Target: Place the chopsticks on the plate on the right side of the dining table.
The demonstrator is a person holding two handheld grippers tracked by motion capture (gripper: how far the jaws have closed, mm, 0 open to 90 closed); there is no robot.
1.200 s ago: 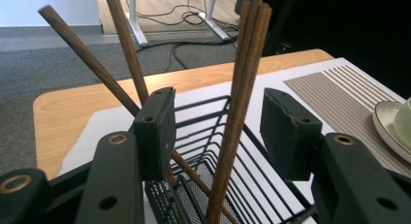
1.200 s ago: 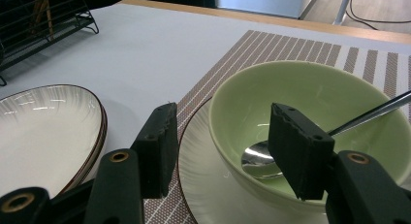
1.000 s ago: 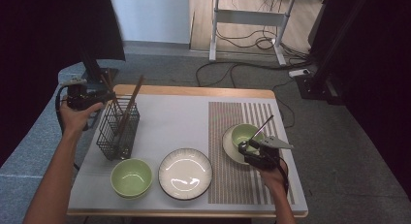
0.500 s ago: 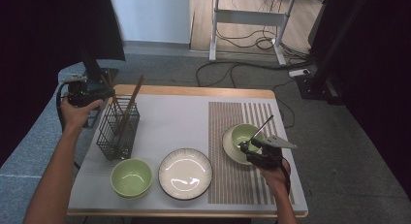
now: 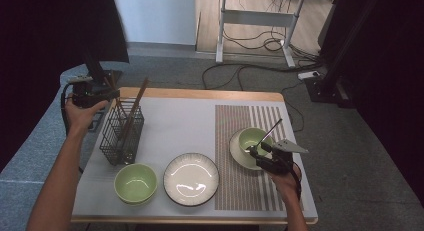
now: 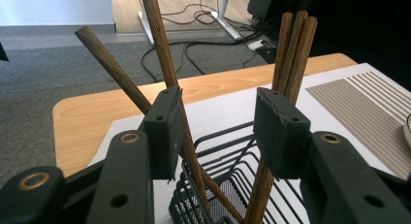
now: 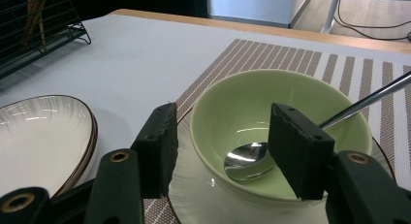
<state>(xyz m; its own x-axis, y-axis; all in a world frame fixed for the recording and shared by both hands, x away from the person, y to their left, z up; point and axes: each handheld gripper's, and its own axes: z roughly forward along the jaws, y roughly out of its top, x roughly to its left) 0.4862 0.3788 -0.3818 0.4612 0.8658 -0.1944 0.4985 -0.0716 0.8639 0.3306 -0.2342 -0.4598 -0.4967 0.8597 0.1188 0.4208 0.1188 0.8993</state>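
We are working our left gripper (image 6: pixel 218 132) at the wire basket (image 5: pixel 121 133), which stands at the left end of the table (image 5: pixel 165 93), and we are taking that basket as our landmark. Its jaws have just been closing, and they are now standing about half apart around the wooden sticks (image 6: pixel 291 54) rising out of the basket. 1 stick is running just by the left pad, a bundle of 3 is leaning by the right pad, and nothing is being pinched yet. In the high view the hand is hovering in much the same place at the basket's far left corner as a second ago, so we are judging this as the start of a grab on the sticks

Well to the right of the basket, our right gripper (image 7: pixel 223 146) is waiting, jaws fairly wide and gripping nothing, just short of the green bowl (image 7: pixel 291 107) on its saucer (image 7: pixel 194 195). A metal spoon (image 7: pixel 249 161) is lying in that bowl. Nearer the basket, a 2nd green bowl (image 5: pixel 135 183) and a white plate (image 5: pixel 191 178) are sitting untouched
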